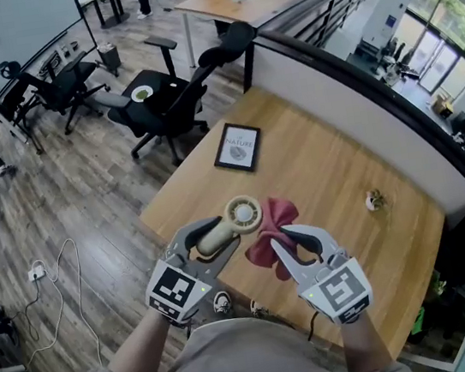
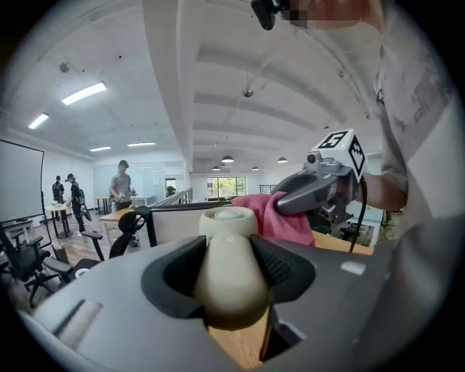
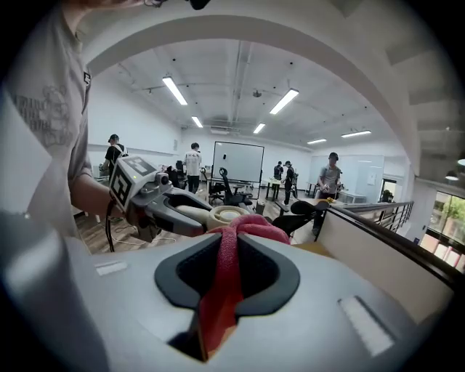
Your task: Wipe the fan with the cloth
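- Over the near part of the table (image 1: 332, 157), the left gripper (image 1: 217, 242) is clamped on the fan (image 1: 239, 216). The cream handle fills the gap between its jaws, and the round head juts out past the tips.
- The right gripper (image 1: 287, 246) is clamped on the cloth (image 1: 274, 222). A red fold is pinched flat between its jaws, and the rest bunches out beyond the tips.
- The cloth sits just right of the fan's head and touches its side.
- The two grippers angle towards each other, tips close, with the fan's head and the cloth meeting between them.
- Whether the fan rests on the table cannot be told.
- A framed picture (image 1: 237, 147) lies farther back on the table, well apart from the fan.
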The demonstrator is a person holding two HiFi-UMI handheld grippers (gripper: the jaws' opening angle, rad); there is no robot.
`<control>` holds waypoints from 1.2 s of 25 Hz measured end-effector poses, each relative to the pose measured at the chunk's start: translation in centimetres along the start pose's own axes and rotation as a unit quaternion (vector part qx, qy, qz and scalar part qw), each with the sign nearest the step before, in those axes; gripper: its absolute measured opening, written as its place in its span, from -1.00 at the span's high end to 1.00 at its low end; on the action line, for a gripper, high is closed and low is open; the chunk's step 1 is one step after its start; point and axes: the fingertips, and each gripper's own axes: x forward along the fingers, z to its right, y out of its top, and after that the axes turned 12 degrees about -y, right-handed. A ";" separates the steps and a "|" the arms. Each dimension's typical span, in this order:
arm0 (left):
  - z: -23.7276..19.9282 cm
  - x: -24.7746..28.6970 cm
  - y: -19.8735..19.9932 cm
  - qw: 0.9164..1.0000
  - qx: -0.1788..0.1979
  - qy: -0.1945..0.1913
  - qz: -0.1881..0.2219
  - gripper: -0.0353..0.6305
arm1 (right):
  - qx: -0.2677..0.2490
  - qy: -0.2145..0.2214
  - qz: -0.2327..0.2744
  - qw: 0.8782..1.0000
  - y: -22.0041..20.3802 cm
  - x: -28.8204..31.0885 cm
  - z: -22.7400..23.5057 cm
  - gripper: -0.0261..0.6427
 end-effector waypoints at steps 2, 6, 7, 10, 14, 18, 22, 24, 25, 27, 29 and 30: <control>-0.6 -0.2 -0.1 1.000 -0.009 0.012 0.000 0.33 | 0.012 -0.008 0.010 1.000 0.3 -0.1 0.2 0.73; -2.3 -1.4 -0.9 0.998 -0.033 0.058 -0.008 0.32 | 0.054 -0.047 0.032 0.997 0.4 -0.7 2.0 0.73; -3.0 -1.8 -1.1 0.997 -0.036 0.071 -0.011 0.33 | 0.065 -0.059 0.040 0.995 0.5 -1.0 2.7 0.73; -4.9 -2.9 -0.9 0.994 -0.041 0.103 -0.015 0.32 | 0.093 -0.095 0.063 0.989 1.2 -1.5 4.9 0.73; -6.6 -4.2 -0.8 0.990 -0.040 0.132 -0.022 0.32 | 0.109 -0.129 0.074 0.983 1.5 -2.0 6.7 0.73; -7.2 -4.8 -0.3 0.989 -0.037 0.145 -0.019 0.33 | 0.112 -0.148 0.080 0.979 1.5 -2.4 7.9 0.73; -7.1 -5.7 0.1 0.987 -0.034 0.154 -0.016 0.33 | 0.116 -0.151 0.077 0.979 1.4 -2.0 8.4 0.73; -7.2 -6.3 0.1 0.986 -0.038 0.161 -0.015 0.33 | 0.118 -0.149 0.075 0.979 1.3 -1.5 8.5 0.73; -7.4 -6.6 0.0 0.985 -0.040 0.166 -0.015 0.33 | 0.117 -0.147 0.076 0.979 1.3 -1.2 8.5 0.73; -8.0 -7.1 -0.2 0.983 -0.045 0.178 -0.016 0.33 | 0.103 -0.146 0.080 0.981 1.5 -0.4 8.5 0.73; -8.8 -7.6 -0.3 0.980 -0.048 0.190 -0.018 0.32 | 0.071 -0.152 0.083 0.982 1.6 0.7 8.5 0.73; -9.3 -7.8 -0.4 0.979 -0.049 0.196 -0.019 0.32 | 0.059 -0.153 0.084 0.983 1.6 1.3 8.4 0.73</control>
